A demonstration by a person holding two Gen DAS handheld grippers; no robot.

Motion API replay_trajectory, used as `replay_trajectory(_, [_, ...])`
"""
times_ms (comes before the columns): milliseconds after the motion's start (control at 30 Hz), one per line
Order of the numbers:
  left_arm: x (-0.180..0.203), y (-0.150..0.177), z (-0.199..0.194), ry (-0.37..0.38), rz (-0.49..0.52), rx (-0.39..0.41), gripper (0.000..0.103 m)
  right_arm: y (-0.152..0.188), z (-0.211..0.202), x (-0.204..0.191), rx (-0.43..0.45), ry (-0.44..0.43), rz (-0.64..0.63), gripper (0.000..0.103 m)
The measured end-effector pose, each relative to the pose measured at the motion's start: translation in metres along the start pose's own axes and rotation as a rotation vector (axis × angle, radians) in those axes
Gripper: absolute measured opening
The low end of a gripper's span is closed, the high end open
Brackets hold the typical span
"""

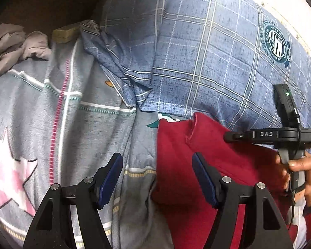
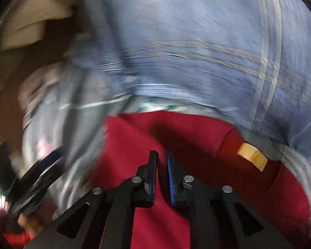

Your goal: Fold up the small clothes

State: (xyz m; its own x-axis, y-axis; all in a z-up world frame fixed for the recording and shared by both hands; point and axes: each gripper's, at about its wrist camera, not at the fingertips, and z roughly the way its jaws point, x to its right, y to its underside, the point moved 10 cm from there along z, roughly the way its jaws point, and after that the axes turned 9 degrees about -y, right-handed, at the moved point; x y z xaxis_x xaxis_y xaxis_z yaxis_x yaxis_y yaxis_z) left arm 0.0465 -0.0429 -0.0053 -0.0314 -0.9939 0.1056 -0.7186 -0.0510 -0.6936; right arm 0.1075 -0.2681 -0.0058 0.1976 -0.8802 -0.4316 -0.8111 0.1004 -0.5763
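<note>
A small red garment (image 1: 199,166) lies on the grey patterned bedsheet (image 1: 89,128). My left gripper (image 1: 157,164) is open and empty, hovering over the garment's left edge. My right gripper (image 1: 230,137) shows at the right of the left wrist view, held by a hand above the garment. In the blurred right wrist view my right gripper (image 2: 161,157) is nearly shut, with a raised fold of the red garment (image 2: 159,207) running between its fingers. A yellow label (image 2: 253,157) shows inside the garment's collar.
A blue plaid pillow or quilt (image 1: 207,51) lies behind the garment. A crumpled grey-pink cloth (image 1: 12,45) sits at the far left by a dark brown surface (image 1: 47,4). The left gripper (image 2: 37,178) shows blurred at the lower left of the right wrist view.
</note>
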Motion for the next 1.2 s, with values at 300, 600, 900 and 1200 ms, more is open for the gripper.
replay_trajectory(300, [0.022, 0.008, 0.013, 0.02, 0.039, -0.038, 0.069, 0.079, -0.156, 0.016, 0.268, 0.156, -0.048, 0.064])
replay_trajectory(600, [0.045, 0.022, 0.026, 0.001, 0.104, -0.038, 0.069, 0.165, -0.15, 0.054, 0.168, 0.383, -0.072, 0.052])
replay_trajectory(900, [0.038, 0.018, 0.02, 0.005, 0.079, -0.028, 0.069, 0.201, -0.182, 0.1, 0.18, 0.506, 0.041, 0.008])
replay_trajectory(1200, [0.024, 0.015, 0.023, 0.014, -0.01, -0.057, 0.069, 0.175, -0.209, 0.044, 0.354, 0.327, 0.075, 0.058])
